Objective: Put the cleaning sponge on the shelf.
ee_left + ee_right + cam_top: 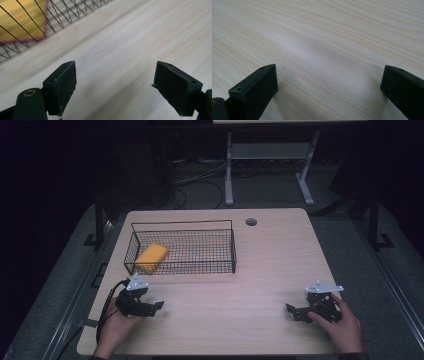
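My left gripper [159, 306] rests low on the near left part of the wooden table [240, 320], held in my left hand [116, 327], with its cable [106, 307] looping back past the wrist. Its jaws point toward the middle of the table and stand wide apart; in the left gripper view I see bare wood between my two black pads [63, 86], with nothing in them. My right gripper [291, 310] sits on the near right part of the table in my right hand [342, 325], its jaws turned inward toward the other gripper. They too are spread wide, and in the right gripper view the pads [259, 85] frame only pale wood grain. The two grippers lie well apart, each bearing a grey three-cornered plate on top.

Farther out, beyond my left gripper, stands the black wire basket [200, 224] on the left half of the table. The yellow sponge [151, 257] lies inside it, at its left end, resting on the mesh floor. In the left gripper view the sponge [17, 20] shows through the wire wall at the upper left, with a reddish edge along its lower side. Neither gripper touches the basket or the sponge.

Past the basket, near the far edge, a round cable hole [251, 222] sits in the tabletop. Behind the table the floor is dark, with a white frame [270, 165] and loose cords.
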